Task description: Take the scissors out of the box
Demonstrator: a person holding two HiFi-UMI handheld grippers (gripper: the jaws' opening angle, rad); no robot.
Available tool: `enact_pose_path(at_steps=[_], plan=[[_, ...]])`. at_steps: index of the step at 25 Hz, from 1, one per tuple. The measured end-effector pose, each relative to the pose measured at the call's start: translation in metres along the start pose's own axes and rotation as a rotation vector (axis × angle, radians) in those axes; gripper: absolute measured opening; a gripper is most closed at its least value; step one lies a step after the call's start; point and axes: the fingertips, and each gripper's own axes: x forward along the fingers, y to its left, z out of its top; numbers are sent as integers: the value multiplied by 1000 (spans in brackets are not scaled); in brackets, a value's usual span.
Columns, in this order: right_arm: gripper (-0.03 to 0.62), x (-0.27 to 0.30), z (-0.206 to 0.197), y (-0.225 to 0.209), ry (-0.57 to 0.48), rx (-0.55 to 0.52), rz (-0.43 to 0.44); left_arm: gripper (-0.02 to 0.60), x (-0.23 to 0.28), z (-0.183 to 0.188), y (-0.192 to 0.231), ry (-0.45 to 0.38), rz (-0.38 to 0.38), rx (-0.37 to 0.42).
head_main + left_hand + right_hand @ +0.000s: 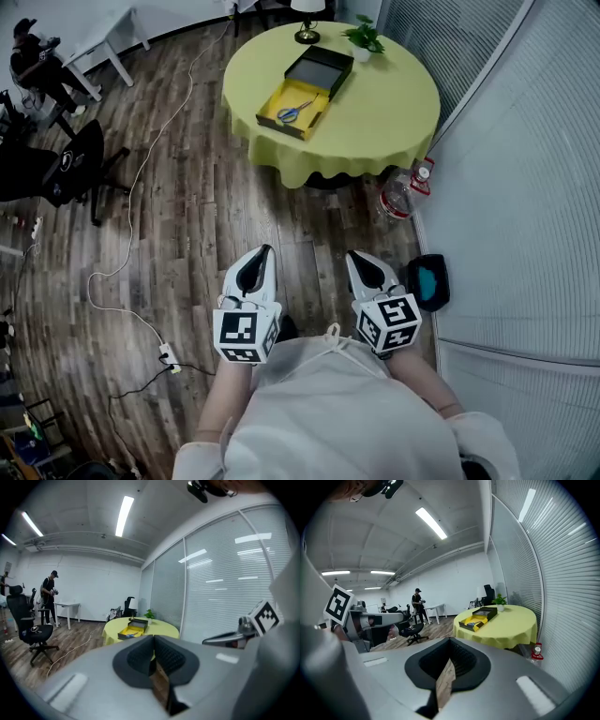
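Box: open, black outside, yellow lining, flat on the round yellow-clothed table; black lid open beside it, touching its far end. Scissors: blue handles, lying flat inside the box, about mid-tray

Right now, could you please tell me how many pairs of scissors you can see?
1. The scissors lie in the yellow box on the round table. Others could be hidden elsewhere.

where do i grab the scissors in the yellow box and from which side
Probably from straight above: the scissors lie flat in the open yellow box, whose raised walls block a sideways approach. Close the jaws across the narrow middle, between the blue handles and the blades. Finer detail is too small to tell from here.
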Motion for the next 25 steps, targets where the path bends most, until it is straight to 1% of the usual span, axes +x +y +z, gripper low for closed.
enact_pose_path(at_steps=[9,12,14,17,22,25], plan=[[-2,127,26,71,12,36,-38,6,13,15,169,0,17,-12],[-2,160,31,90,14,48,-42,6,20,14,212,6,19,-17],[-2,176,32,97,28,57,-44,6,27,13,231,10,20,-29],[-2,193,35,94,49,55,-62,6,44,10,246,22,6,-51],[-2,222,41,67,61,70,-103,6,81,9,257,45,-17,-56],[-2,246,46,46,63,83,-107,6,108,15,264,47,-11,-46]])
